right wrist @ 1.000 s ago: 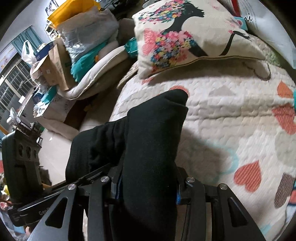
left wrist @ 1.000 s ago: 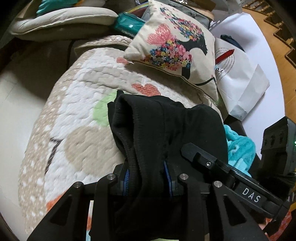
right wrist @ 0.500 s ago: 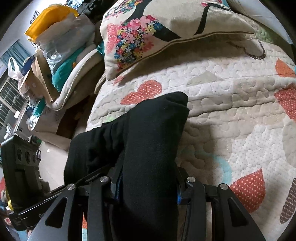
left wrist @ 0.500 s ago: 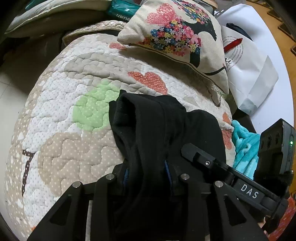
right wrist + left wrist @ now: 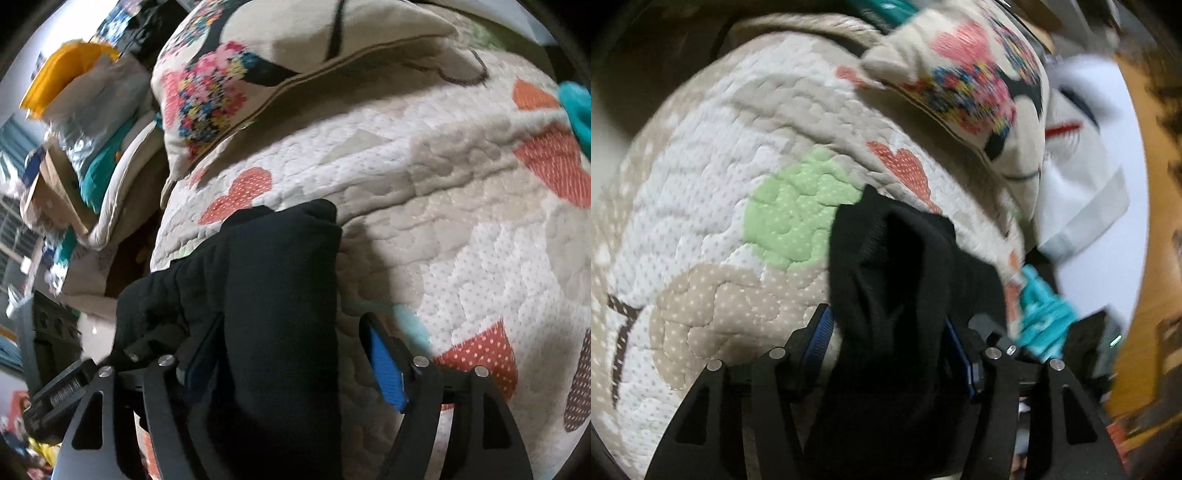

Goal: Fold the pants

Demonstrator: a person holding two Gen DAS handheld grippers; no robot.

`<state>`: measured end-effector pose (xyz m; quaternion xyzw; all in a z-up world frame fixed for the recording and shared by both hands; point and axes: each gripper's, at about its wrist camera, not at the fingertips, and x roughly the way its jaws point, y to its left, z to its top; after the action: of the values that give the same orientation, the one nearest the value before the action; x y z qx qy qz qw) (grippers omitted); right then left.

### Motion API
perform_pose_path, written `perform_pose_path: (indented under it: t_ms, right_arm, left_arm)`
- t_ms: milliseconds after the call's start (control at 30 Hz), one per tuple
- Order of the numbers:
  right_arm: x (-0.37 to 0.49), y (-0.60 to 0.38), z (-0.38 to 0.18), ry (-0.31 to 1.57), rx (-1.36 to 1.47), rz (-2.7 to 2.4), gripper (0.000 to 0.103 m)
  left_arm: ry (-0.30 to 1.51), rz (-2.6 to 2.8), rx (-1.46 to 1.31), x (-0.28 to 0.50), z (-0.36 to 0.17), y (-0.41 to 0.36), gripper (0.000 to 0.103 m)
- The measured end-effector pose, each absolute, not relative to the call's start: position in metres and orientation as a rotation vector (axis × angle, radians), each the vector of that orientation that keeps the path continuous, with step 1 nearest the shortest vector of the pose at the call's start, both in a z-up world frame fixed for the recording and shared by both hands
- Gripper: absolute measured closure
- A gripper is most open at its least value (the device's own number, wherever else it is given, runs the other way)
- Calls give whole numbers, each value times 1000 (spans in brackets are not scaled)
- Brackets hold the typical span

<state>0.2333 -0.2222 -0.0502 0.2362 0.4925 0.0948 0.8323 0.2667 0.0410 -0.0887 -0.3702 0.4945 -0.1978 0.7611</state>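
The black pants (image 5: pixel 901 288) lie bunched and folded over on the patterned quilt (image 5: pixel 738 184). My left gripper (image 5: pixel 886 332) has its blue pads spread a little with the black fabric still between them. In the right wrist view the pants (image 5: pixel 273 295) lie between the fingers of my right gripper (image 5: pixel 291 343), which is open: its right blue pad (image 5: pixel 384 369) stands clear of the fabric. The cloth rests on the quilt (image 5: pixel 461 221).
A floral cushion (image 5: pixel 971 77) lies at the far side of the quilt; it also shows in the right wrist view (image 5: pixel 295 59). A white bag (image 5: pixel 1082 177) and a teal cloth (image 5: pixel 1041 317) are to the right. Piled bags and boxes (image 5: pixel 74 122) stand at the left.
Both grippers have moved down and forward with the pants onto the quilt. The right gripper's jaws have opened and let go of the fabric. The left jaws have widened.
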Motion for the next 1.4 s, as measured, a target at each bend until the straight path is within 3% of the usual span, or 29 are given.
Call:
perform_pose_path:
  t_ms: [133,600,1033,1400]
  right_arm:
    - [229,-226,-50,1039,550,199,21]
    - [200,-252,-45,1012,563,161,13]
    - [183,-225,-14,958,335,67,12]
    - [125,-200,4,915,227,64,12]
  left_arm:
    - [1085,-452,-941,269,-98,55,45]
    - [1106,-444,-1003,271,-100,63,46]
    - [952,-247,-591,242,-29,62,45]
    - [943,-157,-384,196,-21,52,45]
